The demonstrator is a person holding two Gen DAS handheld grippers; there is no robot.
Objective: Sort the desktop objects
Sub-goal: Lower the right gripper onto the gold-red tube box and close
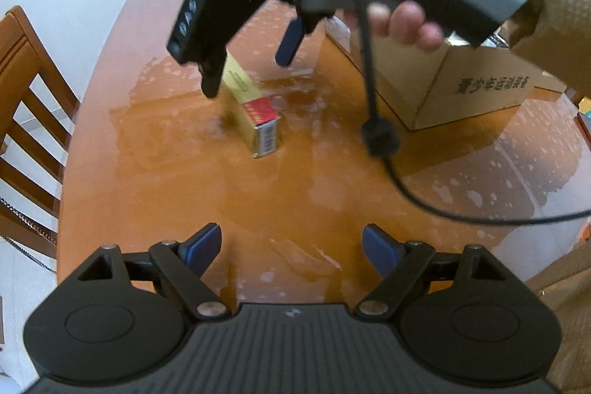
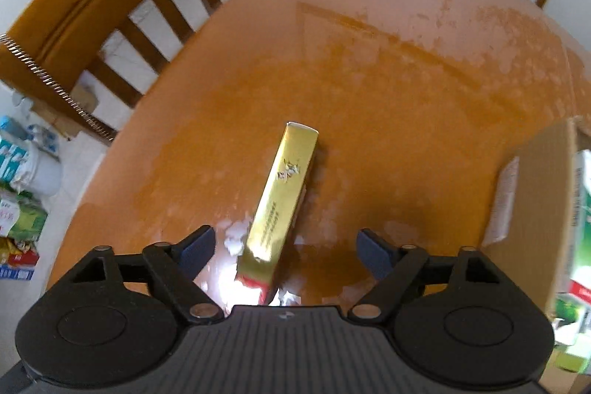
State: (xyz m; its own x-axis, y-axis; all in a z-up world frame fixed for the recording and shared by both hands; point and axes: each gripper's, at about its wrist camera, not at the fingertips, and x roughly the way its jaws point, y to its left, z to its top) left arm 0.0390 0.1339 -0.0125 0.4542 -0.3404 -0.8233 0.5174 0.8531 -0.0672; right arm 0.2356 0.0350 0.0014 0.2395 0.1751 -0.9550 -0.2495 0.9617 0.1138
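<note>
Right gripper (image 2: 284, 246) hangs wide and empty over my long gold cardboard box (image 2: 280, 202) lying on the orange wooden counter (image 2: 406, 98), its long axis running between the jaws; left gripper (image 1: 291, 246) waits nearer, also wide.

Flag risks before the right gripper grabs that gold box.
1. The gold box lies slanted between the open fingers of the right gripper, so closing may pinch its corners and twist it.
2. The table is glossy and the box could slide instead of seating.
3. The cable hangs off the right gripper between the box and the carton; it may drag or snag on the way over.
</note>
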